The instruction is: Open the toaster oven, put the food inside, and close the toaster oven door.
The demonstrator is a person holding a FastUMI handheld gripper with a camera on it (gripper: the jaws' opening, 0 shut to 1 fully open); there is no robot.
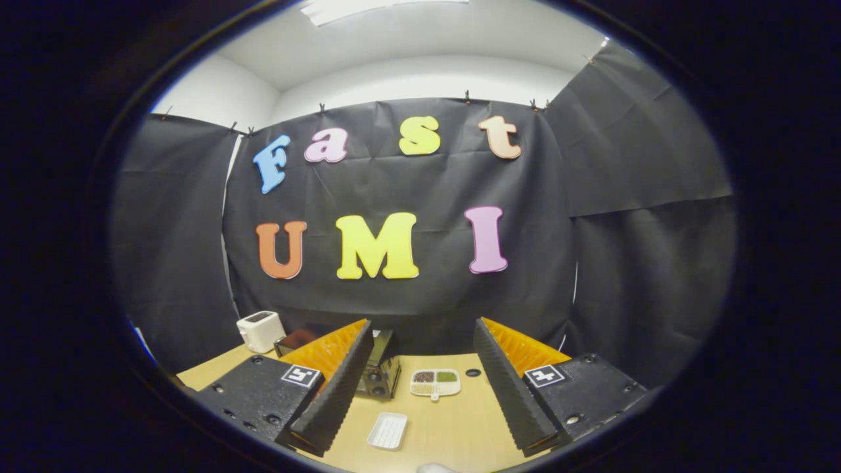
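My gripper is held above the wooden table, open, with nothing between its fingers. Beyond the left finger stands the dark toaster oven, partly hidden by that finger; I cannot tell how its door stands. A small white tray lies on the table between the fingers, close in. Farther ahead lies a white divided dish with brown, green and pale food in its sections.
A white pop-up toaster stands at the table's far left corner. A small dark round hole or cap is set in the tabletop right of the divided dish. Black cloth walls close the booth behind and at both sides.
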